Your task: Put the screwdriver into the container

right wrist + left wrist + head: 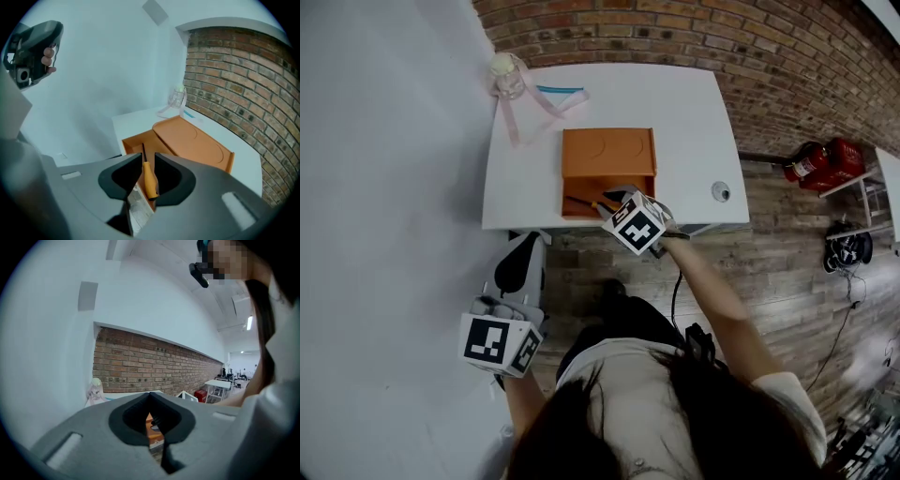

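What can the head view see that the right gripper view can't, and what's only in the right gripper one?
Only the head view shows the red fire extinguisher, the wooden floor and the person's dark hair. Only the right gripper view shows the right gripper up close, its jaws closed on the handle of the orange-handled screwdriver. Both show that screwdriver, the white table, the orange box-shaped container, the glass jar with a pink ribbon and the brick wall.

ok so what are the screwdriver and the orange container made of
The screwdriver has a smooth orange handle, likely plastic, and a thin dark shaft, likely metal. The container looks like matte orange plastic, given its even colour and moulded circles.
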{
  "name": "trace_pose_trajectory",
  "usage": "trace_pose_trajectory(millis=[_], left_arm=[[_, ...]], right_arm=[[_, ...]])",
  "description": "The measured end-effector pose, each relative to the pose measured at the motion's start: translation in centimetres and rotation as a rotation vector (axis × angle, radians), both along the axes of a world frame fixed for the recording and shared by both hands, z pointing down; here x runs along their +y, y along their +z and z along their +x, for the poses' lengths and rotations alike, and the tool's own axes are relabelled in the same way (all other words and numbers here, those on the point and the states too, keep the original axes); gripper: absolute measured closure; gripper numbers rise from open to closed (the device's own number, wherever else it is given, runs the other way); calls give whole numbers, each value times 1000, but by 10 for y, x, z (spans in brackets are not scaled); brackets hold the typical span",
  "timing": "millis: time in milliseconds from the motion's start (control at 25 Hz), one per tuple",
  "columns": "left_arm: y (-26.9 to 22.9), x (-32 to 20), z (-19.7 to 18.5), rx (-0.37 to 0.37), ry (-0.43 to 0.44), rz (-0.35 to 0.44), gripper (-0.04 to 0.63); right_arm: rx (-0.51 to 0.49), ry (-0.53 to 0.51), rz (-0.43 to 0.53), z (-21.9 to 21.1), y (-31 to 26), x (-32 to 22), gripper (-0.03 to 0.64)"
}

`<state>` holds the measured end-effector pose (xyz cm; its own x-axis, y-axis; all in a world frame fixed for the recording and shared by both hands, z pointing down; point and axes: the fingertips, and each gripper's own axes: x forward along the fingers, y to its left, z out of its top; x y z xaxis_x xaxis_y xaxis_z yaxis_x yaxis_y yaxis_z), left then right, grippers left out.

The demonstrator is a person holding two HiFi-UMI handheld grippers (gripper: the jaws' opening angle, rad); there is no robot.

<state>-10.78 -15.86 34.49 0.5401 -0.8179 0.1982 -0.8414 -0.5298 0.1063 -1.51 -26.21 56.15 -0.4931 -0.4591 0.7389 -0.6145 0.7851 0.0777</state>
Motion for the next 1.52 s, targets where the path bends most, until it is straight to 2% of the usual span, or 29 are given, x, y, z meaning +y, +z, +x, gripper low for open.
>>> trace_pose_trajectory(millis=[240,760,1520], left_arm=[[-6,7,5,-3,36,25,594],[-19,31,9,4,88,54,595],[-34,83,9,22,162,93,594]], right_arm=[[-57,82,45,7,-23,11,529],[-127,195,119,21,-59,48,532],[-309,372,274,32,-142,138,543]])
